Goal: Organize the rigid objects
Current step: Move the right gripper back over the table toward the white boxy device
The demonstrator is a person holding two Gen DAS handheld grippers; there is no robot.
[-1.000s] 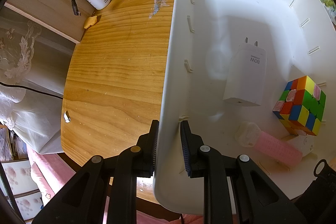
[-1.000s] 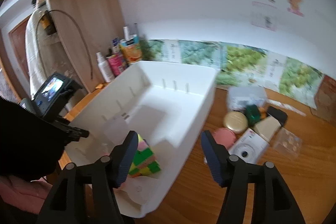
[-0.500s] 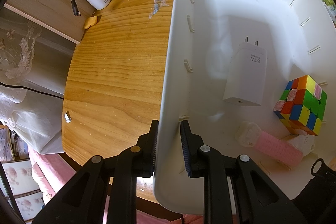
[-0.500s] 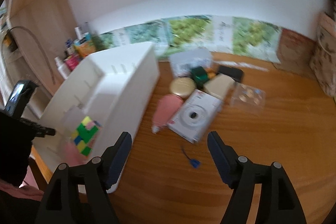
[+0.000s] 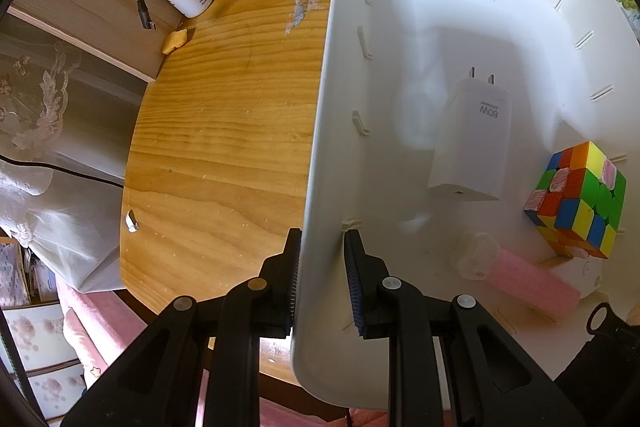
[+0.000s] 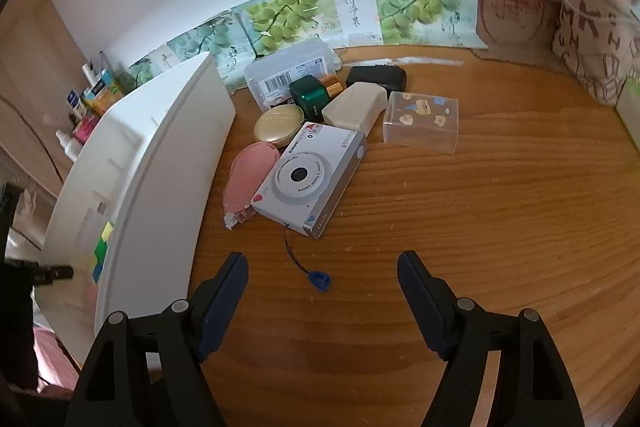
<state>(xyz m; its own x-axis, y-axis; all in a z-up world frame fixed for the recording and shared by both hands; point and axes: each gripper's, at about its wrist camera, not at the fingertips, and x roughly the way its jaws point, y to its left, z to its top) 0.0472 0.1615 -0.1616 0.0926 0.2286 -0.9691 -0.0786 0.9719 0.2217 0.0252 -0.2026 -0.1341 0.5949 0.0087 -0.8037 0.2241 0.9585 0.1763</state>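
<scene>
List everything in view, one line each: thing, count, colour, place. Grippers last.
storage bin: 1, white, on the table's left part
charger: 1, white, in bin
puzzle cube: 1, multicoloured, in bin
pink tube: 1, in bin
toy camera: 1, white-grey, table middle
pink case: 1, left of camera
gold compact: 1, behind camera
green box: 1, table back
clear box: 1, right of camera
table: 1, wood
left gripper: black, jaws clamped on bin wall
right gripper: black, jaws opening, nothing between

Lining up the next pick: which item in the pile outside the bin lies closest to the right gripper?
The white camera, the pile's front item, its strap trailing toward the right gripper; the pink case lies beside it, the rest behind.
</scene>
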